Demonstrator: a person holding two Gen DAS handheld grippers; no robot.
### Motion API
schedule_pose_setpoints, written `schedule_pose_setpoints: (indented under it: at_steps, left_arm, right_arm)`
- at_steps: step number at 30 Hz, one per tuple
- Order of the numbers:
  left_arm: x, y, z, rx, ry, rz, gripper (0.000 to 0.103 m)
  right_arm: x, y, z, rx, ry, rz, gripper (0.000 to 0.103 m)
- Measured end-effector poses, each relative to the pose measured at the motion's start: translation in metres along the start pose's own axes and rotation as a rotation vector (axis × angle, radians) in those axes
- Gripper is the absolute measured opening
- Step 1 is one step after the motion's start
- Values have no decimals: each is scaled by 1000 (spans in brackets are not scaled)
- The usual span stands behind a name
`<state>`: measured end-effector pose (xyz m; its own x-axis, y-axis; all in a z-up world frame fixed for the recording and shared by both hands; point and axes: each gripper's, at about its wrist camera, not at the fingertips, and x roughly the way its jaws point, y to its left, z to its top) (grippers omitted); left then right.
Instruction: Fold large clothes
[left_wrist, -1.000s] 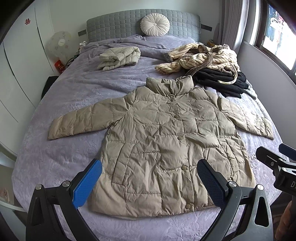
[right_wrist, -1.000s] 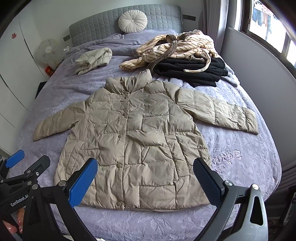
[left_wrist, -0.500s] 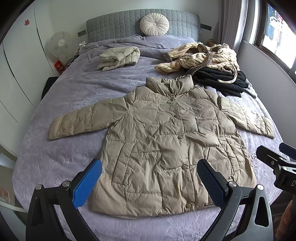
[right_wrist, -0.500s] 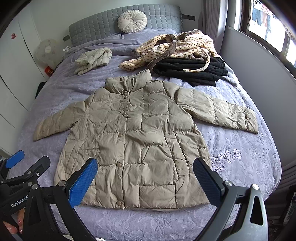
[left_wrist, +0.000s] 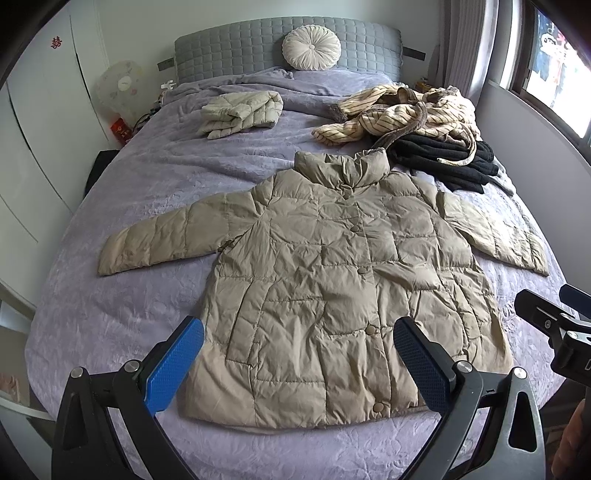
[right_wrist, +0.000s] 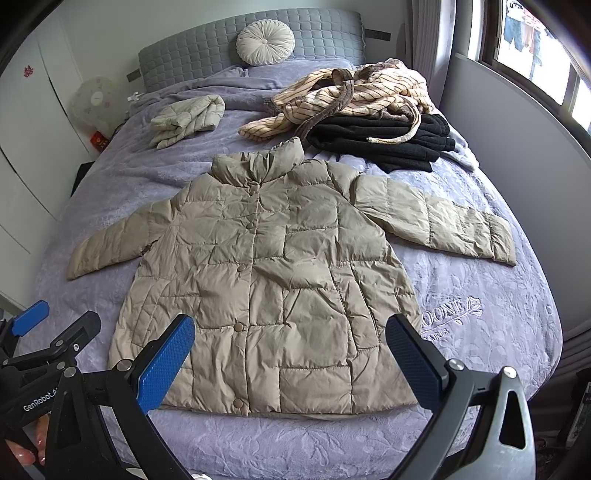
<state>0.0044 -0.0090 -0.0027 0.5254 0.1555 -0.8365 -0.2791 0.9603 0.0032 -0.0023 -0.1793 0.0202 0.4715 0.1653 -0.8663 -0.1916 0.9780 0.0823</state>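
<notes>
**Puffer coat spread flat on the bed, both grippers wide open above its hem**

A beige quilted coat (left_wrist: 332, 280) lies face up and buttoned in the middle of a bed (left_wrist: 122, 314) covered in a lilac blanket. Its collar points to the far headboard (left_wrist: 236, 48), its hem lies at the near edge, and both sleeves are stretched out to left and right.

The left gripper (left_wrist: 298, 363) hangs over the near hem with its jaws spread wide and nothing between them. The right gripper (right_wrist: 290, 358) is held the same way just to its right, jaws apart and empty, also above the hem. Neither touches the coat.

On the far left of the bed sits a small folded pale jacket (left_wrist: 242, 114). On the far right a striped cream robe (left_wrist: 399, 114) is heaped on top of a black garment (left_wrist: 450, 162), which lies just beside the coat's collar. A round white cushion (left_wrist: 311, 48) leans against the headboard.
</notes>
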Motion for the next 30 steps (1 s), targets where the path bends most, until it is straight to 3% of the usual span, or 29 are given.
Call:
schedule_pose_setpoints:
  at_steps: [30]
  left_arm:
    - [0,4,0,-6,16,7,103]
  right_arm:
    - [2,0,0,1,4,1,103]
